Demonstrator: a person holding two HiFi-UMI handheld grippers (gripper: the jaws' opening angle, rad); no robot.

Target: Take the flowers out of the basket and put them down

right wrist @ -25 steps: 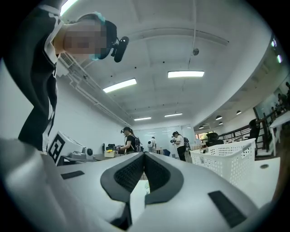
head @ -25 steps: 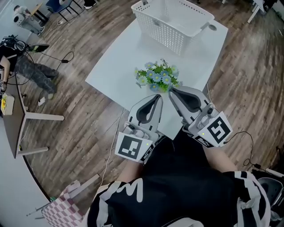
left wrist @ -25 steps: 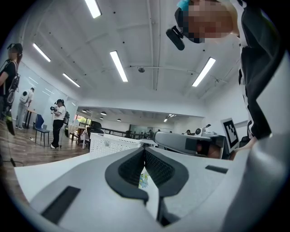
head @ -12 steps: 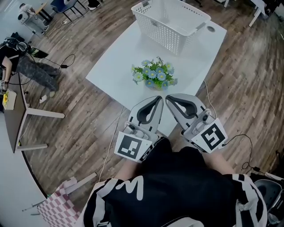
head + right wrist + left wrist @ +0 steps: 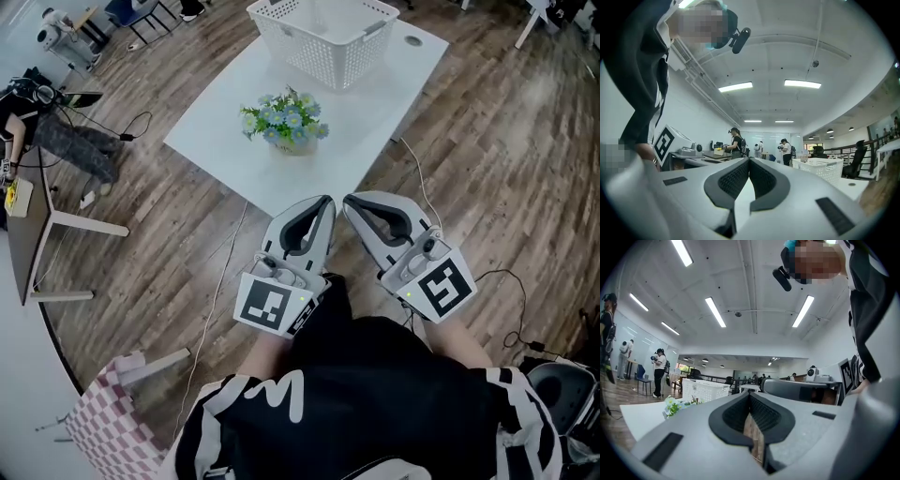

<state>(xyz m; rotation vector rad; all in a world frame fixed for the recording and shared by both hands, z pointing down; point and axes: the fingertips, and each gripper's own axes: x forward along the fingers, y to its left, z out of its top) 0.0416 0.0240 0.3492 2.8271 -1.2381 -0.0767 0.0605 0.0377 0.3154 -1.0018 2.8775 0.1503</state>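
Left gripper [image 5: 324, 202]: jaws together, nothing between them, held off the table's near edge. Right gripper [image 5: 348, 202]: jaws together, empty, just beside the left. Flowers [image 5: 281, 119]: upright on the white table [image 5: 216, 131], toward its near edge. Basket [image 5: 319, 37]: at the far edge, apart from the flowers.

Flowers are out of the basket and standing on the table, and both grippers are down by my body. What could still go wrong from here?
1. A cable trails over the floor beside the table and close to you; a step might snag it.
2. The flowers stand free and look top-heavy, so a knock to the table might tip them.
The left gripper and right gripper are shut and empty, so nothing can drop.
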